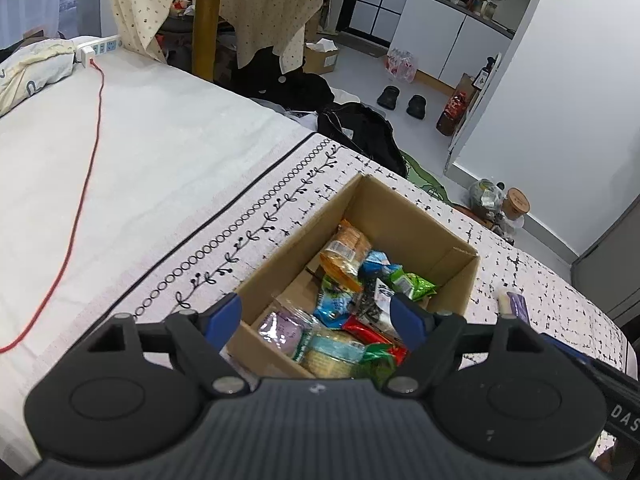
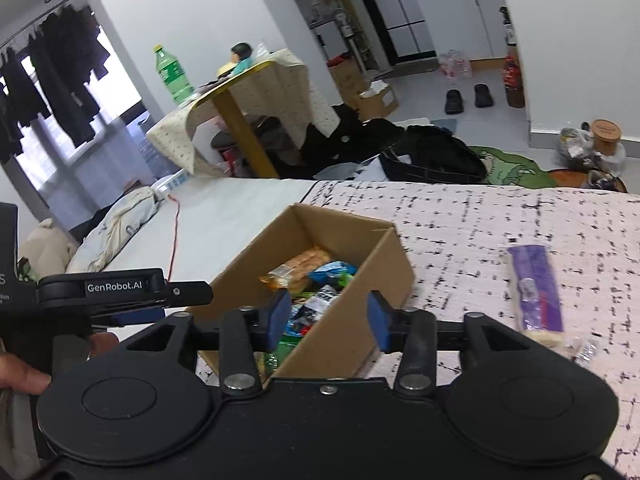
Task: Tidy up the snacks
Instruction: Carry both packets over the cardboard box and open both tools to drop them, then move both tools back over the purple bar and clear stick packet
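An open cardboard box (image 1: 404, 216) stands on the patterned bed cover, filled with several snack packets (image 1: 348, 292). It also shows in the right wrist view (image 2: 384, 256). My left gripper (image 1: 318, 316) is open and empty, held just above the near end of the box. My right gripper (image 2: 328, 316) is open and empty over the box's near right corner. A purple snack pack (image 2: 536, 292) lies on the cover to the right of the box; its end shows in the left wrist view (image 1: 516, 304). The left gripper shows at the left in the right wrist view (image 2: 128, 288).
A red cable (image 1: 80, 208) runs over the white sheet to a power strip (image 1: 100, 46). A draped table (image 2: 248, 100) with a green bottle (image 2: 172, 74) stands past the bed. Black bags (image 2: 432, 156), slippers (image 2: 468, 98) and jars (image 2: 604, 132) lie on the floor.
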`<state>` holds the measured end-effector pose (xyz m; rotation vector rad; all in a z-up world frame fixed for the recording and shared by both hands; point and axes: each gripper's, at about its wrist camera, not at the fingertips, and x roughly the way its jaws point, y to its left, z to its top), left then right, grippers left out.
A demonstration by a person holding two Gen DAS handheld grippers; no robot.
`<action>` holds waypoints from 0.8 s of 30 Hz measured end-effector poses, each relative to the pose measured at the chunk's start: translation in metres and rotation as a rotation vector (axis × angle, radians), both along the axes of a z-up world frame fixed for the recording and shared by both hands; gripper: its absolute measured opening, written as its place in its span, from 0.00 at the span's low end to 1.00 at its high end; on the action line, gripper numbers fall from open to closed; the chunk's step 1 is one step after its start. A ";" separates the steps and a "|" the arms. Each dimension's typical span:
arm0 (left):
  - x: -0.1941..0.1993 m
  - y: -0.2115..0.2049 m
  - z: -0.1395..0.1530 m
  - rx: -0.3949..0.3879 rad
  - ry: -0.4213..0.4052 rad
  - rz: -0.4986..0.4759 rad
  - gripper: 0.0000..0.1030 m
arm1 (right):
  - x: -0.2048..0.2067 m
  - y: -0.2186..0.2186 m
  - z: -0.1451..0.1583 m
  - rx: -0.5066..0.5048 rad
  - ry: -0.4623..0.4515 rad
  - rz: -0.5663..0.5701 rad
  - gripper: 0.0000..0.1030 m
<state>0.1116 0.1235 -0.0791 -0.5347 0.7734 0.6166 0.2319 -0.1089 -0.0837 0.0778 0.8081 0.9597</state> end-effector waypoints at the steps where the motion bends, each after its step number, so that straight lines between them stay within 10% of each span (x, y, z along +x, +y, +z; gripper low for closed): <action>1: 0.001 -0.002 0.000 0.001 -0.001 -0.006 0.79 | 0.000 -0.003 0.000 0.000 -0.002 -0.007 0.46; 24: 0.027 -0.061 -0.008 0.024 -0.050 -0.156 1.00 | 0.007 -0.065 -0.006 -0.047 -0.038 -0.165 0.95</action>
